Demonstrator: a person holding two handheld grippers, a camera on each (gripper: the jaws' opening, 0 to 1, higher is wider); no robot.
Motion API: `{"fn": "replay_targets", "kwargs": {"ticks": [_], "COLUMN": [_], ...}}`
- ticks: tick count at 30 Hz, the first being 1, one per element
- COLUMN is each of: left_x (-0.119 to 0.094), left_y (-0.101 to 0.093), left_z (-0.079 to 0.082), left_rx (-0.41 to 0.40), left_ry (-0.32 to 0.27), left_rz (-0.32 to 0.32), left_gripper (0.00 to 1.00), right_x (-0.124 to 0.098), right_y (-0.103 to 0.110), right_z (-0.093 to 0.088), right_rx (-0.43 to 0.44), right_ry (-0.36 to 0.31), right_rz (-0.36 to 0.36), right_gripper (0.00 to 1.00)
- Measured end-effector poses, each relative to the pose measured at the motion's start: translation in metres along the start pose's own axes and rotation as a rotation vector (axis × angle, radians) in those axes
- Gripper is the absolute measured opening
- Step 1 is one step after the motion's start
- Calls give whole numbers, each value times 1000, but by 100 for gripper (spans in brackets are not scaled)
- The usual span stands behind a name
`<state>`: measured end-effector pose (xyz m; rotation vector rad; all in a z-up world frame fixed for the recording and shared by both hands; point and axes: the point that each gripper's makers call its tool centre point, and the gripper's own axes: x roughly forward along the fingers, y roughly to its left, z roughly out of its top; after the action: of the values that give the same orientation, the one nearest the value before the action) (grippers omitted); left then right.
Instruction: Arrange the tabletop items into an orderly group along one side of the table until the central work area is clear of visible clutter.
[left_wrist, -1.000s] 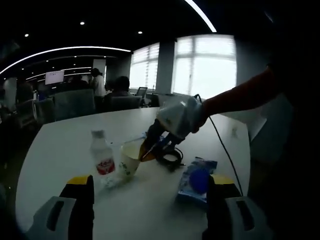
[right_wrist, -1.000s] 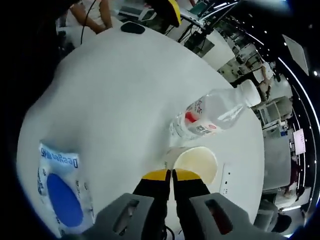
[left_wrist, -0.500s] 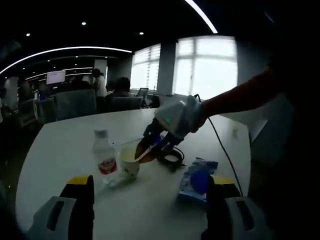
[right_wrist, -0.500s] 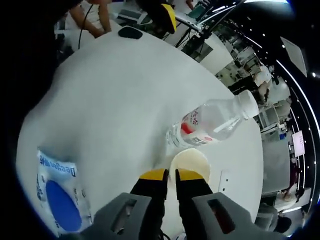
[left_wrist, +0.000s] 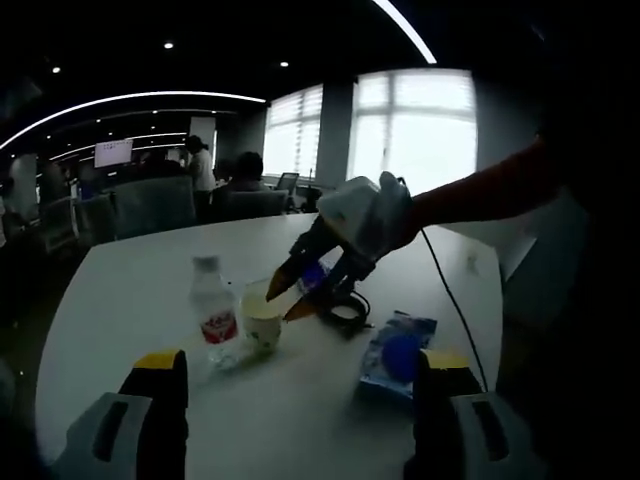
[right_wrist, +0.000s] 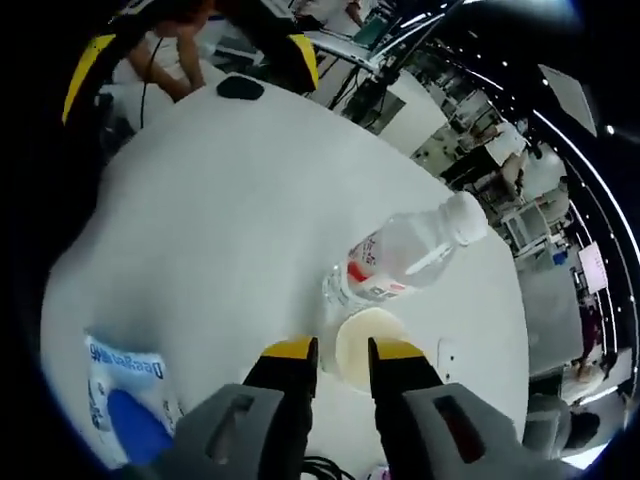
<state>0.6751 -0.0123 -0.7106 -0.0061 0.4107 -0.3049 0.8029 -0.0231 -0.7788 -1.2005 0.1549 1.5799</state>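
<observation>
A cream paper cup (left_wrist: 262, 318) stands on the white table (left_wrist: 120, 290) next to a clear water bottle (left_wrist: 213, 310) with a red label. My right gripper (left_wrist: 290, 297) hovers open just over the cup's rim, holding nothing. In the right gripper view its yellow-tipped jaws (right_wrist: 342, 352) stand apart above the cup (right_wrist: 372, 342), with the bottle (right_wrist: 400, 262) just beyond. A blue-and-white packet (left_wrist: 392, 352) lies to the right of the cup. My left gripper (left_wrist: 300, 365) is wide open and empty, well back from the items.
A coiled black cable (left_wrist: 345, 312) lies behind the cup, and a thin cord (left_wrist: 450, 300) runs across the table's right side. A small black object (right_wrist: 240, 88) sits at the far table edge. Chairs and people are beyond the table.
My right gripper, shut at the cup's rim a second ago, has opened and lifted slightly. The cup and bottle stay side by side. The left gripper has held still.
</observation>
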Motion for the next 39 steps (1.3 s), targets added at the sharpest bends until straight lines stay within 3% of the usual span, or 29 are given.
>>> {"fn": "replay_targets", "kwargs": {"ticks": [10,14,16,27,39], "left_x": [10,15,18,38,53], "left_y": [-10,-18,-23,-47,-72], "left_z": [8,12,13,13,23], "left_rx": [14,22,23,13,28], "left_ry": [-1,-4,-4,-6,-26], "left_rz": [-6,-19,-26,-64,-97], "left_gripper": [94,94,94,96,99], "right_x": [-42,-66,-78,-127,-183], "right_y": [-7,-2,0,35,65], "right_z": [-9,-15,-21,-69,-110], "right_rx": [269,454,507,699,862], "right_ry": [-89,-153,-166,-169,-187], "right_rz": [-115,-133,-153,-247,-358], "right_gripper": [42,54,59,72,85]}}
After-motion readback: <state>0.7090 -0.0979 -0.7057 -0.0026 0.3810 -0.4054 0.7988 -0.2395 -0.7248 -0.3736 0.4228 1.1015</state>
